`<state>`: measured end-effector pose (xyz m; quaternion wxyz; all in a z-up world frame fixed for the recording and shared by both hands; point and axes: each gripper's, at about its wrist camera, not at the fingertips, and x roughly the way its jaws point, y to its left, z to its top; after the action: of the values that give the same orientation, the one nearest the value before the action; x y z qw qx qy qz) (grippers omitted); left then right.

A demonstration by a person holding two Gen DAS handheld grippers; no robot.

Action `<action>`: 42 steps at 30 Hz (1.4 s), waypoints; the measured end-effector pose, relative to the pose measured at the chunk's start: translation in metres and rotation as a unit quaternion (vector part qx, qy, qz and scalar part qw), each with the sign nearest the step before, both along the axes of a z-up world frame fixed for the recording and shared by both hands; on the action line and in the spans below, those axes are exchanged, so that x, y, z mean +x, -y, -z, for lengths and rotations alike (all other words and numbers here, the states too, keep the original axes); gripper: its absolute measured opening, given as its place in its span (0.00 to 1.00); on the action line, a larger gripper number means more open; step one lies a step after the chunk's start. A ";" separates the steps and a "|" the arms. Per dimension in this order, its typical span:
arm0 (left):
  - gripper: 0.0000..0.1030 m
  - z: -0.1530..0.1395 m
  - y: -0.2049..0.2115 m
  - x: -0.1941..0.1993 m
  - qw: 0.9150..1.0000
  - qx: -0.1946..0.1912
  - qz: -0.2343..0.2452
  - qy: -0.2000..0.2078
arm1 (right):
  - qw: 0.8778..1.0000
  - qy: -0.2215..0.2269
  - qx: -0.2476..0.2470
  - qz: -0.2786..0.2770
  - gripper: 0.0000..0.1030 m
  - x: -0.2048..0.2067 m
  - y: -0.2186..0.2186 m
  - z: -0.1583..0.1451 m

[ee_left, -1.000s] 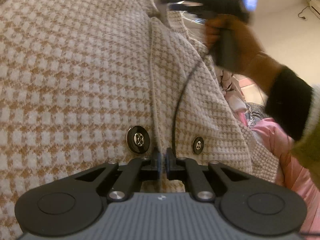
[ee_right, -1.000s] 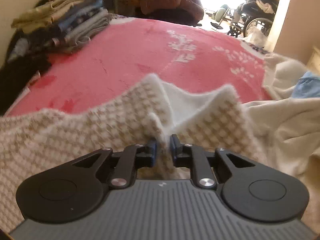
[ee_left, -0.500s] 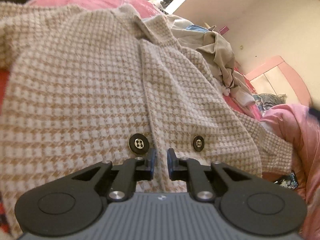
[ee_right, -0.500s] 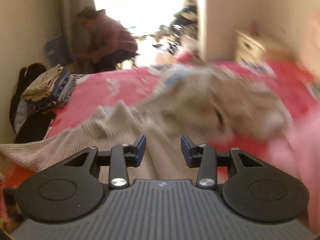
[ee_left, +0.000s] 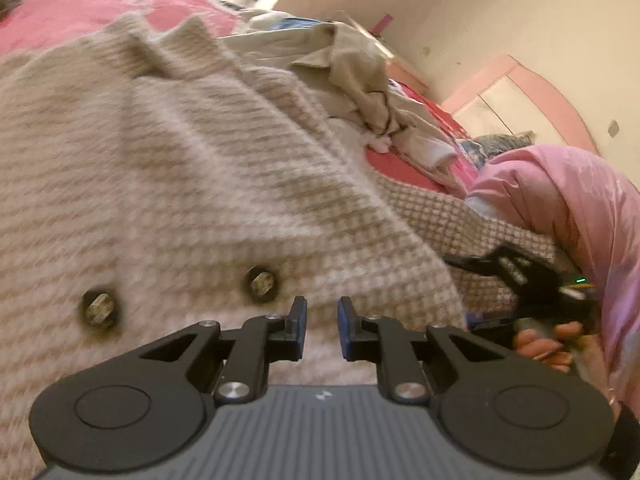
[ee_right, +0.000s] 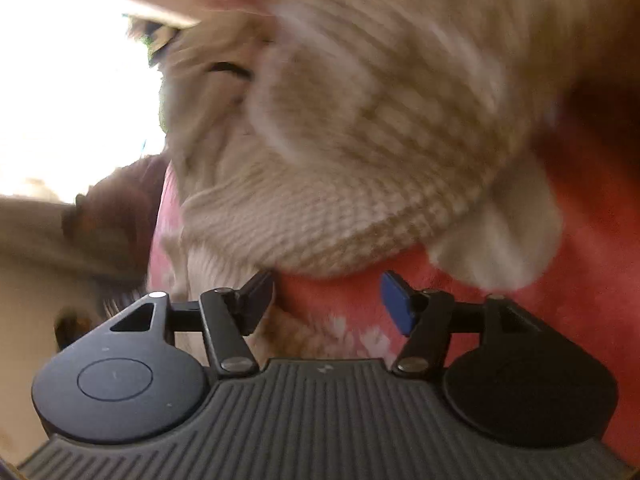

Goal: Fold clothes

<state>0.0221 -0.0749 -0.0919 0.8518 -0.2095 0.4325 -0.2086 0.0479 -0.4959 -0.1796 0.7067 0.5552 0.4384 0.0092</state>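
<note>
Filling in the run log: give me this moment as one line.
left gripper: open, over checked cardigan near buttons | right gripper: open, at cardigan sleeve cuff | red blanket beneath

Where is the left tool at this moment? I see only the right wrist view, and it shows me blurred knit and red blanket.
Observer: The left tool is open, over the front hem of the checked cardigan, and it holds nothing.
Operator: Are the buttons near it?
Observer: Yes, two dark buttons sit on the knit just left of it.
Operator: What lies on the far side of the cardigan?
Observer: A crumpled beige shirt lies there.
</note>
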 end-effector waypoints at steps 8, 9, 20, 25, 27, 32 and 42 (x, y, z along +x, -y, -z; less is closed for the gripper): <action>0.16 0.024 0.029 0.034 0.999 0.043 0.015 -0.004 | 0.995 0.026 0.066 0.067 0.64 0.051 -0.032 0.040; 0.16 0.029 0.030 0.035 0.999 0.048 0.013 -0.012 | 0.994 0.037 0.063 0.082 0.64 0.057 -0.034 0.040; 0.13 0.038 0.029 0.017 0.996 0.089 0.023 -0.017 | 0.923 0.190 -0.335 -0.016 0.11 0.132 -0.077 -0.072; 0.11 0.038 0.026 0.010 0.994 0.105 0.034 -0.011 | 0.844 0.159 -0.505 -0.080 0.09 0.177 -0.099 -0.082; 0.11 0.037 0.024 0.008 0.994 0.106 0.034 -0.009 | 0.830 0.133 -0.533 -0.096 0.09 0.189 -0.102 -0.070; 0.11 0.031 0.029 0.013 0.992 0.117 0.040 -0.008 | 0.796 0.081 -0.564 -0.204 0.24 0.197 -0.097 -0.043; 0.10 0.030 0.034 0.020 0.993 0.114 0.042 -0.010 | 0.687 0.099 -0.622 -0.361 0.81 0.109 -0.135 -0.068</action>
<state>0.0418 -0.1091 -0.1216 0.8564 -0.0946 0.4700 -0.1916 0.1568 -0.3614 -0.1120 0.8715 -0.2176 0.4373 0.0441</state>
